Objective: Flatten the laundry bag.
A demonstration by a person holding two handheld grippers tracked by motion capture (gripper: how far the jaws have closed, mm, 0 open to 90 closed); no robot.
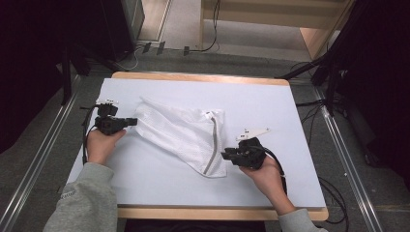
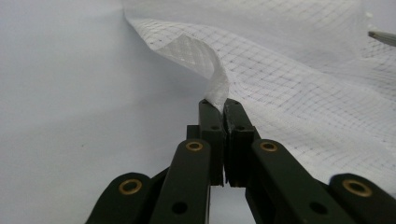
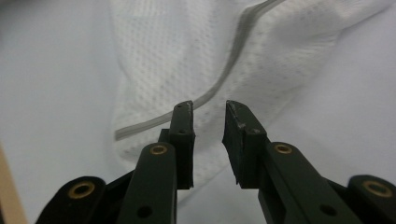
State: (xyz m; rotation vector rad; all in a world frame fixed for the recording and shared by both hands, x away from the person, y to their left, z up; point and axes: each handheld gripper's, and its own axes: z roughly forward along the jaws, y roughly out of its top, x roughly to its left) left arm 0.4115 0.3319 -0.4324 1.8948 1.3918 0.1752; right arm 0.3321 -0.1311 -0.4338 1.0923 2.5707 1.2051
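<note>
A white mesh laundry bag (image 1: 183,130) with a grey zipper (image 1: 212,145) lies crumpled in the middle of the pale table. My left gripper (image 1: 133,121) is at the bag's left edge, shut on a lifted fold of the mesh (image 2: 215,84); the jaws pinch the fabric between their tips. My right gripper (image 1: 226,154) sits just right of the bag's near corner, jaws open with a gap and nothing between them. In the right gripper view, the mesh bag (image 3: 187,60) and its zipper (image 3: 224,79) lie right beyond the right gripper (image 3: 208,108).
The white table cover (image 1: 270,106) rests on a wooden board (image 1: 203,212). Black stands and cables (image 1: 329,77) stand off the table's far right, dark equipment (image 1: 96,43) at the far left. Bare surface lies at the near side and right of the bag.
</note>
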